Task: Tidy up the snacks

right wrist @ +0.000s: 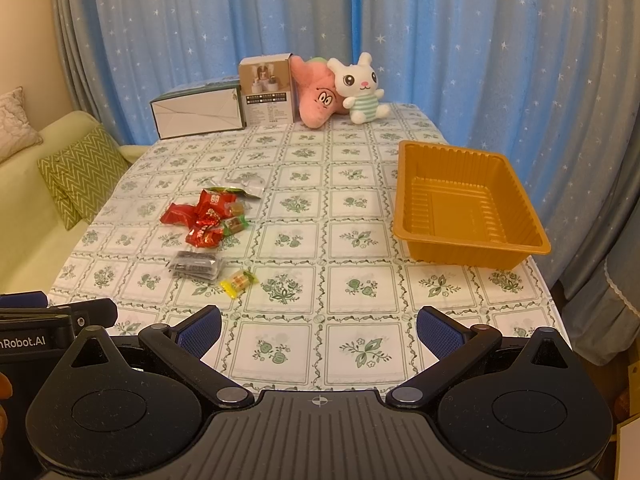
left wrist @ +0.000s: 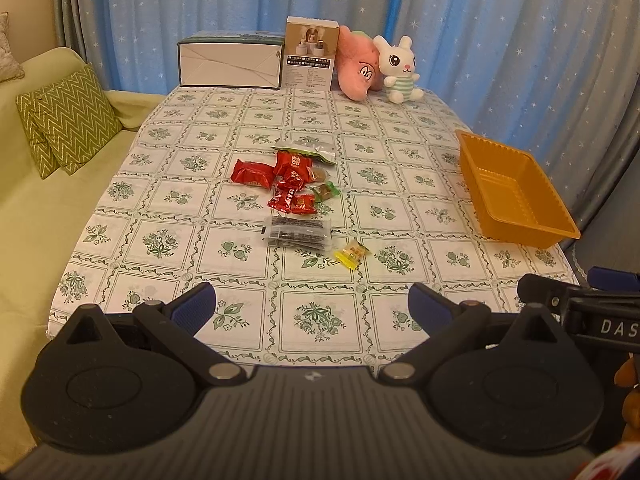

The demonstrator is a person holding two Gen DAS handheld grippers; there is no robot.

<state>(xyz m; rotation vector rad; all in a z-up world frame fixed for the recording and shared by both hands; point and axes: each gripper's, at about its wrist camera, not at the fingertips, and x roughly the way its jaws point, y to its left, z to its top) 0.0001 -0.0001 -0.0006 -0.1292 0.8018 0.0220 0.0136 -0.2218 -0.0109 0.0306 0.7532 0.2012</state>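
While hovering wide open and empty, left hand-held gripper [left wrist: 312, 308] and right hand-held gripper [right wrist: 318, 330], snack pile [right wrist: 208, 220] left of orange tray [right wrist: 532, 236], both on counter [right wrist: 360, 280].

A: What sort of place is this?
B: A home living room: star-print blue curtains [right wrist: 280, 20], a pale green sofa [left wrist: 48, 208] with zigzag cushions [left wrist: 68, 120], plush toys [right wrist: 352, 88] on a floral-clothed surface [right wrist: 320, 208].

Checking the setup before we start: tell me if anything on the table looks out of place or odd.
Nothing is spilled or damaged. The snacks lie in a loose, overlapping heap on the tablecloth, and the orange tray beside them holds nothing. The yellow candy sits apart from the heap. Both grippers hover with jaws open.
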